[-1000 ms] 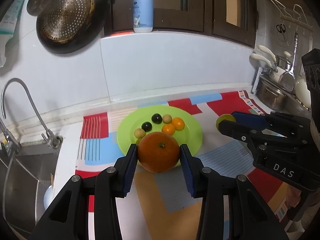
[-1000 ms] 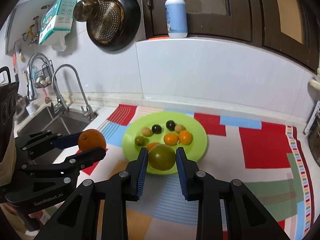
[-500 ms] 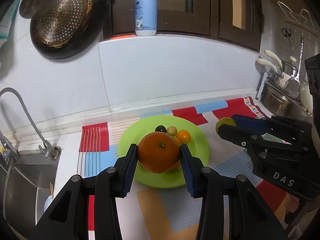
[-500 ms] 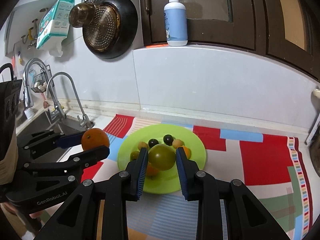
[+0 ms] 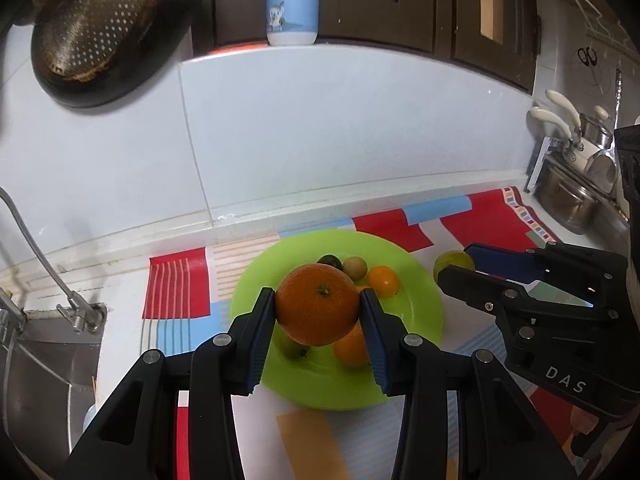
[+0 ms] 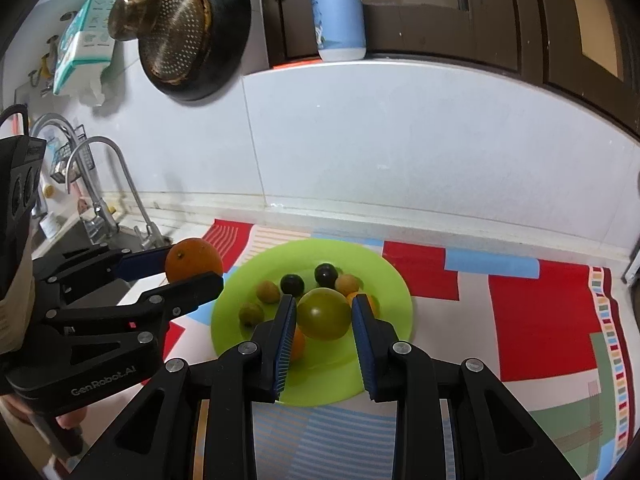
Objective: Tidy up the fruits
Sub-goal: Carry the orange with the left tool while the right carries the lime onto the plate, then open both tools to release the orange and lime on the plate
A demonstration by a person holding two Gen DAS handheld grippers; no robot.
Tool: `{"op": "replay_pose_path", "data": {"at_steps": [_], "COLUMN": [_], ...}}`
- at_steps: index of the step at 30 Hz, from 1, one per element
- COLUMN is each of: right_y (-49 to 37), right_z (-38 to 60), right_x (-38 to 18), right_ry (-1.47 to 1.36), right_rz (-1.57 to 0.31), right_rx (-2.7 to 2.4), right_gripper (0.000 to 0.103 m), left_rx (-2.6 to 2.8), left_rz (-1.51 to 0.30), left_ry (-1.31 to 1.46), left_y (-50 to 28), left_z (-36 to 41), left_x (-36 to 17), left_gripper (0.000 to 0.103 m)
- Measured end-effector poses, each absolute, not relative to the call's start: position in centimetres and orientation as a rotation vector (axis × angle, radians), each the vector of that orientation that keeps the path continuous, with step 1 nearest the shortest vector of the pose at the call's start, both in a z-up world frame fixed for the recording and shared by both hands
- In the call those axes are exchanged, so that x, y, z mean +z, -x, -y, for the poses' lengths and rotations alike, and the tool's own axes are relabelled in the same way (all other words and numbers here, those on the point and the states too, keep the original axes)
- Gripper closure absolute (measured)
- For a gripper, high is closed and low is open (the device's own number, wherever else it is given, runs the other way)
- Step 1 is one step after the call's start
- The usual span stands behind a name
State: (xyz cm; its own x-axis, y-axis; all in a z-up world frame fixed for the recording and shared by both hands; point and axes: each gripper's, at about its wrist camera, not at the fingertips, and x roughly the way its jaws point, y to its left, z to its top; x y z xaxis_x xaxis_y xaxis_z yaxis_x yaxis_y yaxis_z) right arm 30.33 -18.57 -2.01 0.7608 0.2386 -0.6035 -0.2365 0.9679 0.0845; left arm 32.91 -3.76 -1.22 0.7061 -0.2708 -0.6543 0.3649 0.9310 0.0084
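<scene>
Two grippers up over the counter, each with a fruit clamped! Far left, the sink [image 6: 76, 236] with its faucet [image 6: 120, 184]. Next, the left gripper [image 5: 318, 310] pinches the big orange [image 5: 317, 304] between its blue pads, held above the near part of the green plate [image 5: 424, 300]. On that plate sit small fruits: two dark ones [image 6: 325, 274], pale yellowish ones [image 6: 267, 291], little orange ones [image 5: 383, 281]. Moving right, the right gripper [image 6: 324, 314] squeezes a green fruit [image 6: 324, 313] over the plate's middle. Underneath everything lies the colourful patchwork mat [image 6: 540, 320], and up on the ledge stands a blue-and-white bottle [image 6: 339, 12].
</scene>
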Motion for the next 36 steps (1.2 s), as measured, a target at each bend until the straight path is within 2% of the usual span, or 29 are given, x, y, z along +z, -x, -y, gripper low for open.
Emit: {"op": "replay_pose_path", "data": {"at_steps": [24,29,36], "right_y": [-35.2,-35.6,-35.2], "right_z": [18.9,19.1,19.2], "right_x": [-7.1,-7.6,-7.1], "right_ry": [-0.047,-0.061,-0.06], "right_rz": [-0.78,-0.793,-0.781], "right_rx": [0.269,0.258,0.249], "right_gripper": [0.073,0.072,0.07], "left_rx": [-0.393,-0.386,-0.364], "left_rz": [-0.832,-0.818,-0.797], "left_ry": [-0.146,-0.144,-0.132], "left_y": [-37.5,-37.6,-36.8], "left_z": [5.2,5.1,4.4], "left_x": [-6.5,-6.3,-5.3], "left_gripper": [0.061,0.054,0.053]}}
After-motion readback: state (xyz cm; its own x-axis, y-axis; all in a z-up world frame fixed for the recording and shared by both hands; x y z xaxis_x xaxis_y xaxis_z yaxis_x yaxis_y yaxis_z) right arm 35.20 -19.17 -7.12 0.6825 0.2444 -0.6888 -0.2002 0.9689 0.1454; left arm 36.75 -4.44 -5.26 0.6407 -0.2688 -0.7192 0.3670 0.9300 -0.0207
